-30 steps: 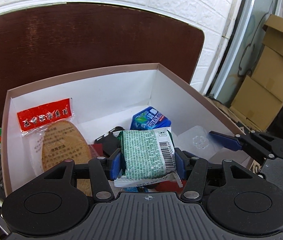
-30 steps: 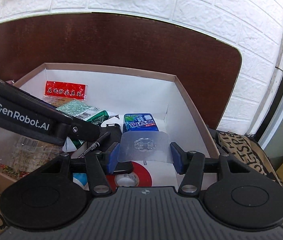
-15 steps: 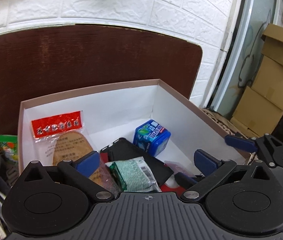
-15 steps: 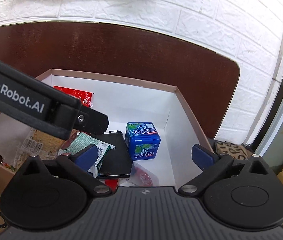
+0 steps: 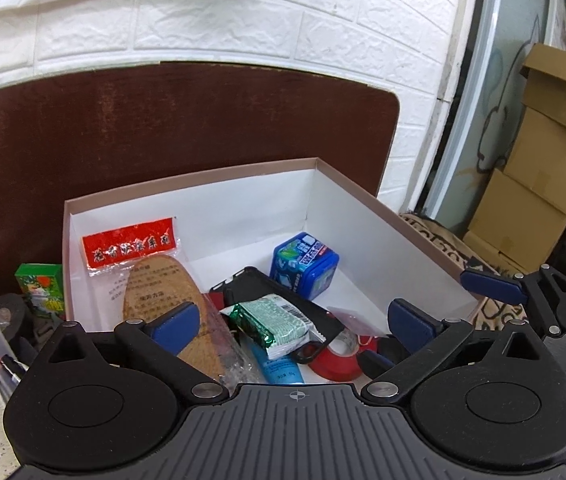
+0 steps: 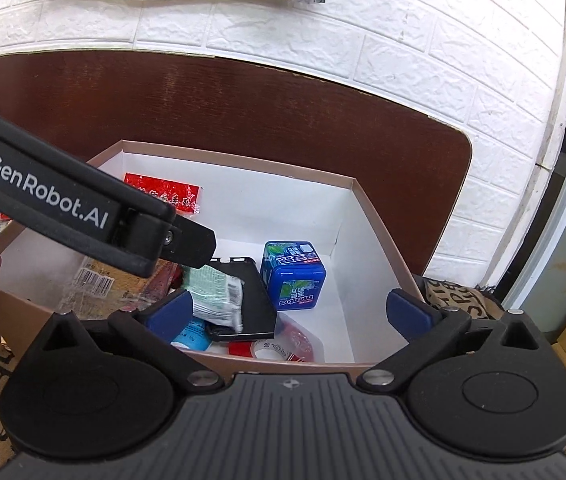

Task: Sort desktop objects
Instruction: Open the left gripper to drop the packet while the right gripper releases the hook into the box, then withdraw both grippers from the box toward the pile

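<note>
Both claws are gaping wide, gripping nothing — left claw [image 5: 295, 322] hovering over the green packet [image 5: 273, 324], right claw [image 6: 289, 312] above the box [image 6: 379, 236].

Open white-lined cardboard box [image 5: 367, 196]: ahead of both claws, against the dark brown wooden board [image 5: 163, 120] behind it.

Left gripper [image 5: 295, 320]: fingers spread wide, above the box's near edge. Right gripper [image 6: 289, 310]: likewise spread, to the right of the left one.

Contents, taken from the left claw:
- Clear packet of tan insoles with red header card [image 5: 151, 276]: ahead-left, leaning on the left wall.
- Flat black phone case [image 5: 283, 300]: straight ahead, mid-box.
- Green-and-white foil snack packet [image 5: 273, 320]: on the case's near end, between the fingers.
- Blue square mint tin [image 5: 305, 268]: beyond the case, ahead-right.
- Red tape roll [image 5: 337, 360]: nearest, right of the packet.

Green small carton [image 5: 39, 288]: outside, left of the box.
</note>
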